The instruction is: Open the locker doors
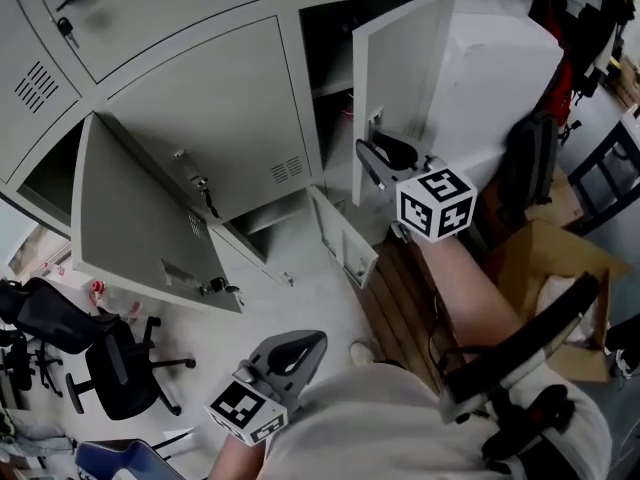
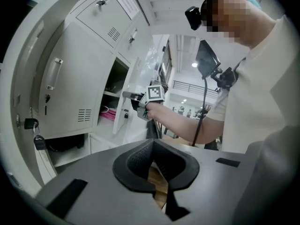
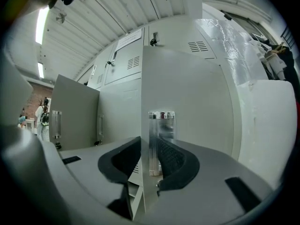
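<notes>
**A:** What is nearest in the head view?

**B:** At the bottom centre is the left gripper [image 1: 298,346], held close to the person's body. In its own view the jaws stand a little apart with nothing between them. Only wooden boards [image 2: 158,184] show through the gap. A black office chair [image 1: 120,368] stands on the floor at the lower left.

**A:** And the other hand?

**B:** The right gripper [image 1: 380,156] is just right of centre and further out, at the end of an outstretched arm. Its jaws are about half closed and clamped on the free edge of a locker door [image 1: 405,78]. In the right gripper view the door's edge runs upright between the two pads. The clear handle [image 3: 161,130] on the door's face lies against the right-hand pad.

**A:** Where does that door stand?

**B:** It is in the upper right of the head view, swung out from the bank of grey lockers [image 1: 150,13]. Its dark compartment shows just to its left.

**A:** Are other doors open?

**B:** Yes. A wide door [image 1: 140,213] hangs open at the left of the frame. A small lower door [image 1: 345,240] is open near the centre, below the right gripper. The middle door [image 1: 225,118] between the two open ones is closed.
</notes>
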